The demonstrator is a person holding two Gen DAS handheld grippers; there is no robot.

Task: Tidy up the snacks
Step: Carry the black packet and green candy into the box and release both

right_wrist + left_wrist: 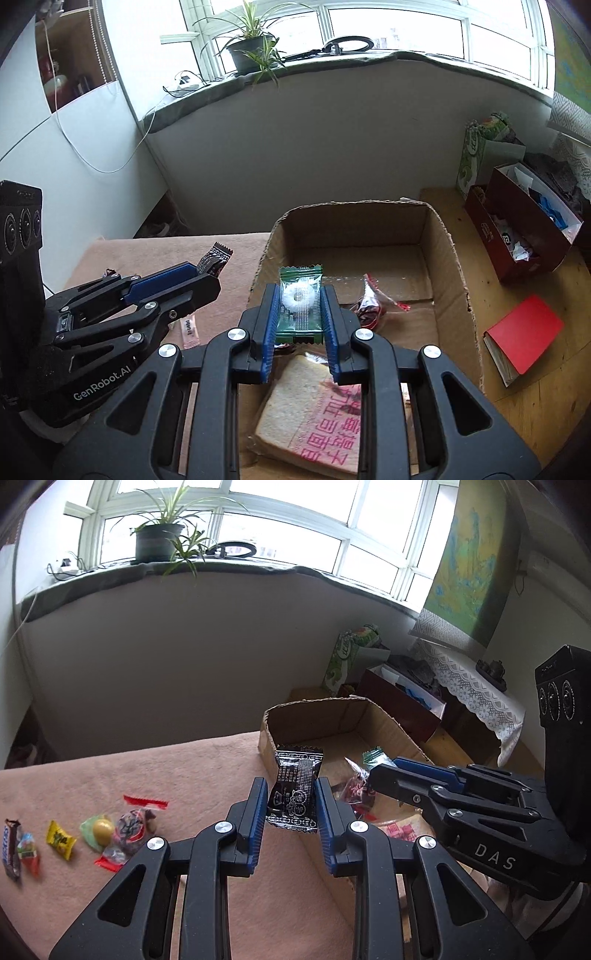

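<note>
Standing upright in left tongs (291, 805), black packet (295, 788), long axis vertical

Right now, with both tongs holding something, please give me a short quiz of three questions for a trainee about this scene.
1. True or false: the left tongs grip a black packet.
2. What colour is the packet in the right tongs?
3. What already lies in the cardboard box? A) wrapped bread slice B) banana C) cup

Key: 1 true; 2 green; 3 A
</note>
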